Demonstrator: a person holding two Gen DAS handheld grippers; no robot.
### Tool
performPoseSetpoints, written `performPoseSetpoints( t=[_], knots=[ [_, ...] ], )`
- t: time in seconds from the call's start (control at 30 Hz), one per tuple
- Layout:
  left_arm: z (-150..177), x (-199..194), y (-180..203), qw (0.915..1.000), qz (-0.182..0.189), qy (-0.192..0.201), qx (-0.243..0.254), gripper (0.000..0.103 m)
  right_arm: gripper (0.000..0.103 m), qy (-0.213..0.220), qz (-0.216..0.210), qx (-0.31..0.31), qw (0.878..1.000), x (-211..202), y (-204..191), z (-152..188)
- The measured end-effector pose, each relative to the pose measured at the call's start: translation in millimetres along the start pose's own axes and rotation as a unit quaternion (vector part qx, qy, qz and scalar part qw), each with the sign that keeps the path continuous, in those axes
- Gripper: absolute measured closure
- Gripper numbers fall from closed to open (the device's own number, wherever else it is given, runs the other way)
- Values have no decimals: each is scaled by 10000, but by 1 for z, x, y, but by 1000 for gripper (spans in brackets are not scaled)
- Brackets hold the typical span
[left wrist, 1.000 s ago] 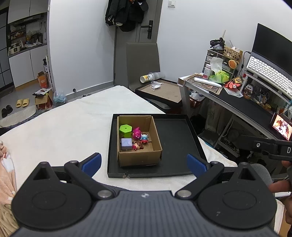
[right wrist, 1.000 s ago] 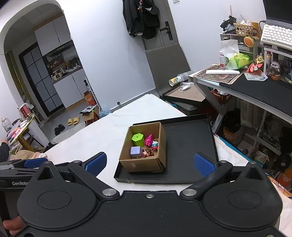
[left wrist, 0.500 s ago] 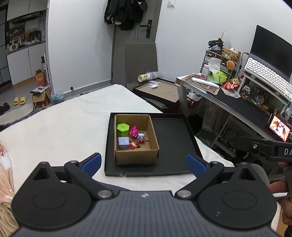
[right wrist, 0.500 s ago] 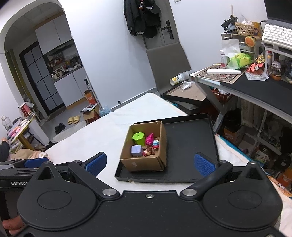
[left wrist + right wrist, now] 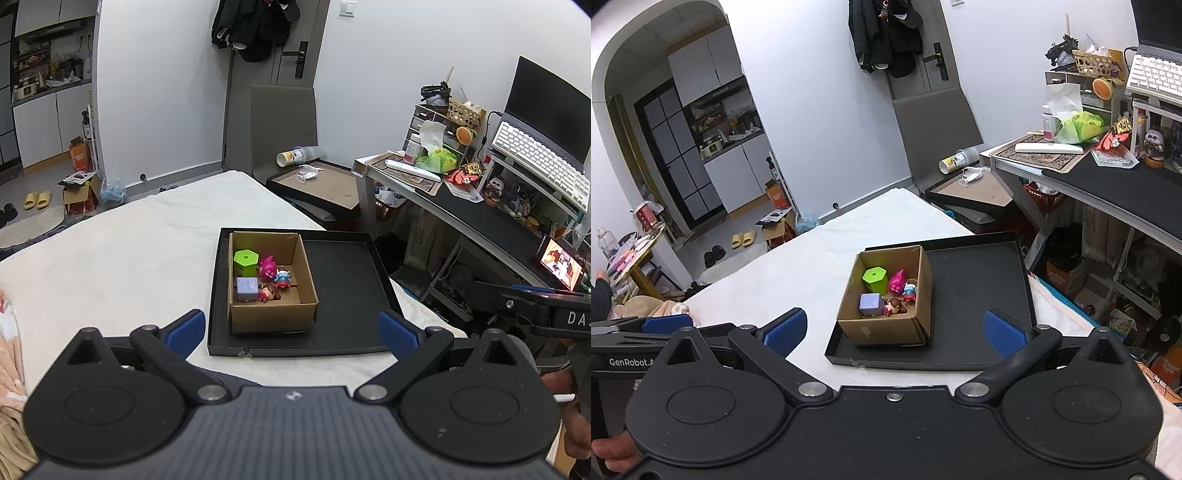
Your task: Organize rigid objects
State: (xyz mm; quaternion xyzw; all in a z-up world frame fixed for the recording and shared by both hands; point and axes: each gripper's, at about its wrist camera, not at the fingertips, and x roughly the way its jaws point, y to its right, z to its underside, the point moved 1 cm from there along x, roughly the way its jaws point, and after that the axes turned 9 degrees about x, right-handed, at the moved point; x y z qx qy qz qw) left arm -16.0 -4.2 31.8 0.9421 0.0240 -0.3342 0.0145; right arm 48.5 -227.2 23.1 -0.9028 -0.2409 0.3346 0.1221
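Note:
A small cardboard box (image 5: 271, 317) (image 5: 882, 328) stands in the left part of a shallow black tray (image 5: 347, 280) (image 5: 979, 280) on the white bed. Inside the box lie a green hexagonal block (image 5: 245, 261) (image 5: 874, 278), a lilac cube (image 5: 246, 288) (image 5: 870, 304), a pink toy (image 5: 267, 266) (image 5: 896, 285), a small blue-and-red figure (image 5: 283, 277) (image 5: 909, 290) and a brown figure (image 5: 269, 292) (image 5: 894, 306). My left gripper (image 5: 291, 330) is open, held back from the tray's near edge, with nothing between its blue pads. My right gripper (image 5: 895, 330) is open too, just short of the tray.
The white bed (image 5: 122, 258) stretches left of the tray. A cluttered desk (image 5: 461, 199) with a keyboard and monitor runs along the right. A second tray (image 5: 317, 184) leans beyond the bed's far end. A peach blanket (image 5: 9, 369) lies at the left edge.
Both views have shifted slightly, the left one swinging a little so the tray and box sit further left and lower. Both grippers stay open and the toys have not moved.

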Motion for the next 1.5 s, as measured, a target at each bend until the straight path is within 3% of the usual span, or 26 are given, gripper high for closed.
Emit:
performPoseSetpoints(
  t=[1.5],
  knots=[
    [3,8,-2,10000,-37,-47,63,4,0,-76,233,-11,9997,10,2,2]
  ],
)
